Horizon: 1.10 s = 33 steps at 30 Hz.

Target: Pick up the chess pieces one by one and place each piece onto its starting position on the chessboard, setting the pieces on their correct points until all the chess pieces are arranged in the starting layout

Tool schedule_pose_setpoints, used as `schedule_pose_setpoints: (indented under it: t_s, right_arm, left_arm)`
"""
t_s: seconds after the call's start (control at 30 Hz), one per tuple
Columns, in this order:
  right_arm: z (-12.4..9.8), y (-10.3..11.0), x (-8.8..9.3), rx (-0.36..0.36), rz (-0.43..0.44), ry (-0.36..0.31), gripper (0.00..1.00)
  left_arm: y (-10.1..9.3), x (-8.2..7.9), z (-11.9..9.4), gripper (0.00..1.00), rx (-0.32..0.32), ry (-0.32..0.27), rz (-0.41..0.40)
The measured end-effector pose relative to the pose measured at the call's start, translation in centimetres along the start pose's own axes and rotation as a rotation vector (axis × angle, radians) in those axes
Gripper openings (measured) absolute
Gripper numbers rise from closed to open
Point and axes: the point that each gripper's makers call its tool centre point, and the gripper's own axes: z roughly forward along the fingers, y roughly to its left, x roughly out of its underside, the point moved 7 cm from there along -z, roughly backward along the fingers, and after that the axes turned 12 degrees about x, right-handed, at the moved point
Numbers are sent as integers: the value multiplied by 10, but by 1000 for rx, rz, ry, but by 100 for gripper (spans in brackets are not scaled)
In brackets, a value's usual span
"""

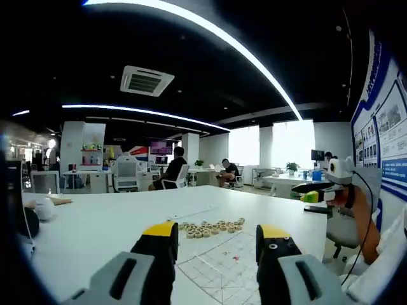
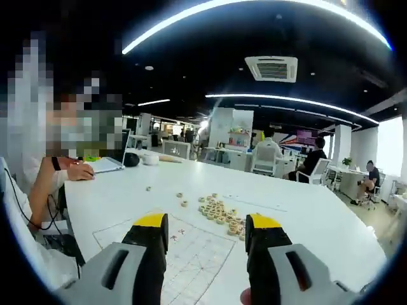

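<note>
A heap of round wooden chess pieces [image 1: 210,228] lies on the white table just beyond the printed paper chessboard [image 1: 219,264]. My left gripper [image 1: 217,240] hovers open above the board's near side, nothing between its yellow-tipped fingers [image 1: 160,230]. In the right gripper view the same pile of pieces [image 2: 219,213] sits past the chessboard [image 2: 184,254], with a few stray pieces [image 2: 182,199] to its left. My right gripper [image 2: 206,230] is open and empty over the board. The other hand-held gripper [image 1: 321,192] enters the left gripper view from the right, held by a person's arm.
The white table [image 1: 108,222] stretches wide around the board. A person [image 2: 57,175] sits at its left end with a laptop [image 2: 108,164] and a hand on the table. Office chairs [image 2: 264,159], desks and seated people fill the background. A wall poster [image 1: 388,127] stands at right.
</note>
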Motion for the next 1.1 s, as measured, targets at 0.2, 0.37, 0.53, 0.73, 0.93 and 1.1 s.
schedule_pose_setpoints:
  t_s: [0.2, 0.37, 0.53, 0.73, 0.93, 1.1]
  right_arm:
    - [-1, 0, -1, -4, -11, 2, 52]
    - [-1, -1, -1, 2, -5, -2, 51]
    - [-1, -3, -2, 12, 0, -5, 51]
    - [-2, -3, -1, 11, -2, -1, 50]
    - [-1, -5, 0, 17, 0, 1, 50]
    - [-1, -5, 1, 17, -2, 6, 49]
  left_arm:
    - [0, 0, -1, 50, -2, -2, -2]
    - [0, -1, -1, 50, -3, -3, 1]
    - [0, -1, -1, 50, -3, -2, 2]
    - [2, -1, -4, 50, -9, -3, 7]
    - [11, 0, -10, 47, -41, -6, 8]
    - [16, 0, -14, 44, -57, -16, 3]
